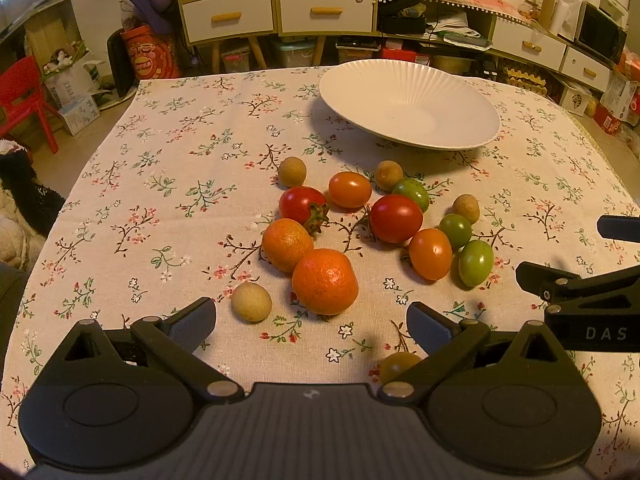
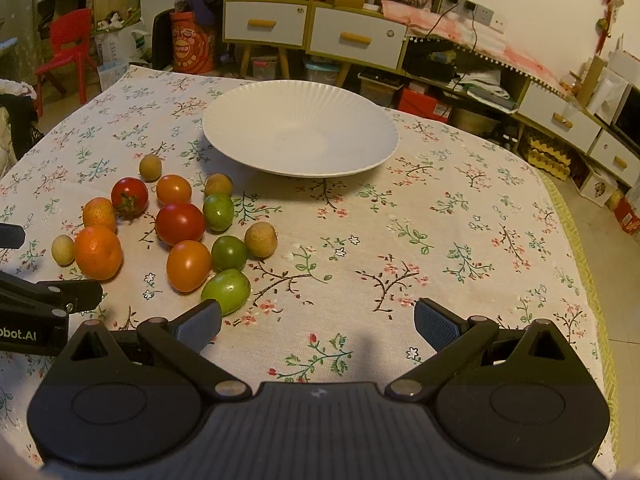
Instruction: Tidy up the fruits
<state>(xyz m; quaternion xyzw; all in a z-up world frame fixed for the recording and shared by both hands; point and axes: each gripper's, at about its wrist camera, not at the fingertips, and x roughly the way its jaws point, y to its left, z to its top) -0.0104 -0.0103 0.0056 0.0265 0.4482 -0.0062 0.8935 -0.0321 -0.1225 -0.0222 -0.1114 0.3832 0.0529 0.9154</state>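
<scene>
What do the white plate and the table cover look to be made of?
The plate looks like glazed ceramic, possibly melamine: smooth white, soft sheen, fine ribs round the rim. The table cover looks like woven cotton or linen: matte, beige, printed with small flowers.

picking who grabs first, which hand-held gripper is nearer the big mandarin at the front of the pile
Left. The left hand-held gripper is open right in front of the big mandarin; the right hand-held gripper is open off to the mandarin's right, beyond the green tomatoes.

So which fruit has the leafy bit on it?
Start at the white plate, then look to the fruit cluster on the tablecloth in front of it. On the cluster's left is a red tomato; it alone keeps a green stem cap.
</scene>
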